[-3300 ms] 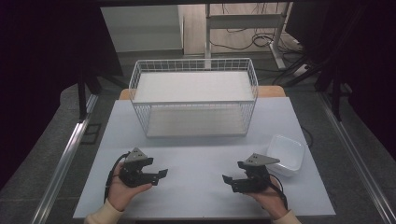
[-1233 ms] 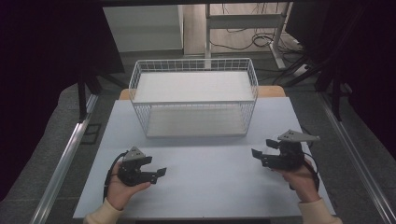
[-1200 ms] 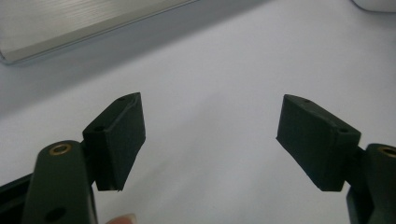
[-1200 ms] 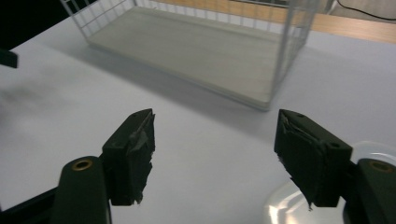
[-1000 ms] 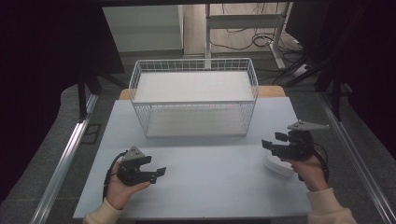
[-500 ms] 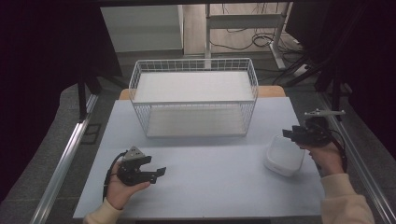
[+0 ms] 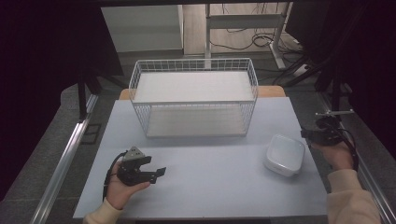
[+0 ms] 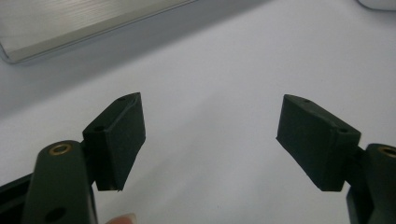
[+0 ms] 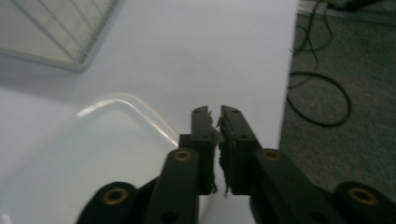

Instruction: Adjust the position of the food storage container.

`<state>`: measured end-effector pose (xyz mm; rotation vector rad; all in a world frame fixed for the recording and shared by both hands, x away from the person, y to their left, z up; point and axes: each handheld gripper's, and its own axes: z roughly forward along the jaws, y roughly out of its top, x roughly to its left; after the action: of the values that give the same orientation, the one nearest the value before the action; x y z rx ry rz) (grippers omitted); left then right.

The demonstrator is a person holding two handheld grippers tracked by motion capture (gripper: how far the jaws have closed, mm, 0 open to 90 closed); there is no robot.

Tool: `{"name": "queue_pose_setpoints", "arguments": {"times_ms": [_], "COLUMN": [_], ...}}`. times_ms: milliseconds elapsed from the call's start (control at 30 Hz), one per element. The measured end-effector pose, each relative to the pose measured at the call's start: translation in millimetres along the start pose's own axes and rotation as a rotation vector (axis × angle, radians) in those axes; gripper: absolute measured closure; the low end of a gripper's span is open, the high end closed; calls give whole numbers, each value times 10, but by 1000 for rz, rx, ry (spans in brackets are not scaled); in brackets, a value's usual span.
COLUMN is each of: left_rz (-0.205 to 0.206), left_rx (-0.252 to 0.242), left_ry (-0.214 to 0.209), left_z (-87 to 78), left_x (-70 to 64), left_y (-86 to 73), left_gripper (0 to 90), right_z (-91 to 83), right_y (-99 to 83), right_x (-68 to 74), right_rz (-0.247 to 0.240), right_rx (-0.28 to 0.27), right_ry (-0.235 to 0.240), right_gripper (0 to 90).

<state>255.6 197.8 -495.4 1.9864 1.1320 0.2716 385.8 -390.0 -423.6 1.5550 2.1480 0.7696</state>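
At table's rt edge, white container upside-down, roughly square, right hand-held gripper beside.

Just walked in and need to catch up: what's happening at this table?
A person works with a gripper in each hand. The right gripper, its fingers nearly shut with nothing clearly between them, sits by the right edge of a white plastic container on the table. The left gripper rests open near the front left. A wire basket stands behind.

A lab: bare white table under dark curtains, cables across the floor.
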Motion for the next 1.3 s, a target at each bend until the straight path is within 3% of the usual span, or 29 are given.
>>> {"name": "queue_pose_setpoints", "arguments": {"times_ms": [133, 300, 433, 833, 1100, 1300], "left_rz": [0, 1, 1, 2, 4, 5], "left_rx": [-1, 1, 0, 0, 1, 1], "left_ry": [0, 2, 3, 4, 5, 5], "left_z": [1, 8, 5, 5, 8, -1], "left_x": [-7, -13, -13, -12, -13, -11], "left_y": [4, 4, 5, 3, 2, 2], "left_gripper": [232, 232, 231, 232, 232, 232], "right_z": [20, 59, 95, 127, 194, 262], "right_y": [-107, -224, -293, -261, -213, -168], "right_x": [-96, -127, -80, 94, 330, 659], "right_rz": [8, -3, -34, -80, -127, -192], "right_rx": [50, 84, 134, 149, 146, 147], "right_ry": [-53, -52, -48, -26, 25, 84], "right_gripper": [896, 897, 897, 899, 899, 899]}}
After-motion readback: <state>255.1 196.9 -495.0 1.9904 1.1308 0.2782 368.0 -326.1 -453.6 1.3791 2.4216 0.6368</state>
